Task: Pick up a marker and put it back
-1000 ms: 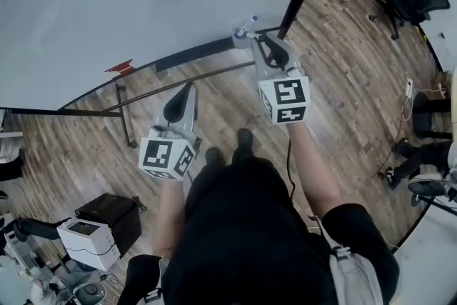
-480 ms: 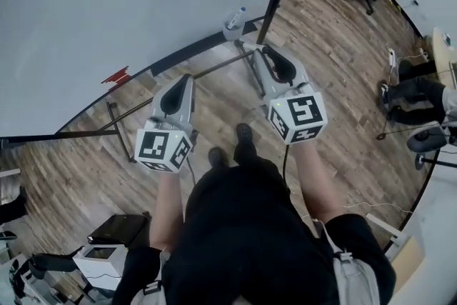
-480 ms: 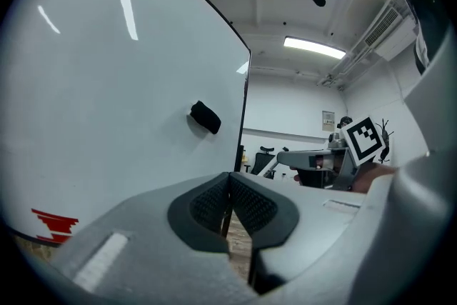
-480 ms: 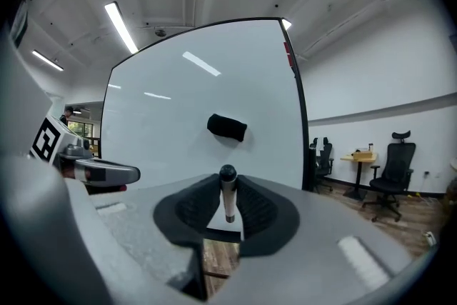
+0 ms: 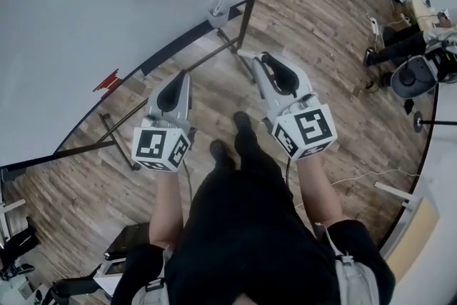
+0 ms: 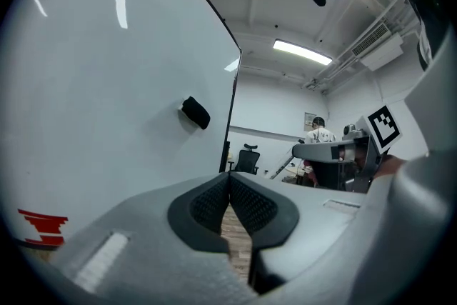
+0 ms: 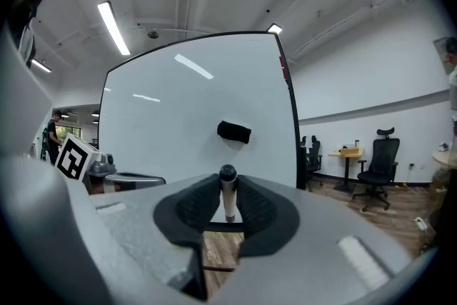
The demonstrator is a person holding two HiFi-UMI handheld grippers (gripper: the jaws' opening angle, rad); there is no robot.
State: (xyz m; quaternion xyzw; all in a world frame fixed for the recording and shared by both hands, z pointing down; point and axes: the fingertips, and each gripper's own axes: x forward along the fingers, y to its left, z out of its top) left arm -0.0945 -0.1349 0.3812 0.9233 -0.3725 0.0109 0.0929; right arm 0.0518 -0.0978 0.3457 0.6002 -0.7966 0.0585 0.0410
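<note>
No readable text, number or brand in view.
Cube (image 5: 161, 148) of left gripper (image 6: 230, 181) and cube (image 5: 307, 131) of right gripper (image 7: 227, 202): black-and-white block patterns, no letters or digits. Red mark (image 5: 108, 81) low on whiteboard (image 5: 86, 25): striped shape, too small to read as lettering. Wall sheet (image 6: 308, 121), far off: cannot be read.

Glossy, smooth whiteboard (image 5: 86, 25) reflecting the ceiling lights; floor (image 5: 321, 39) of wood-grain planks with a low sheen. The left claw (image 6: 229, 178) and right claw (image 7: 227, 188) have matt grey plastic shells and black, finely textured pads (image 7: 194, 211). The marker (image 7: 228, 201) shows a smooth white plastic barrel and a dark cap.
</note>
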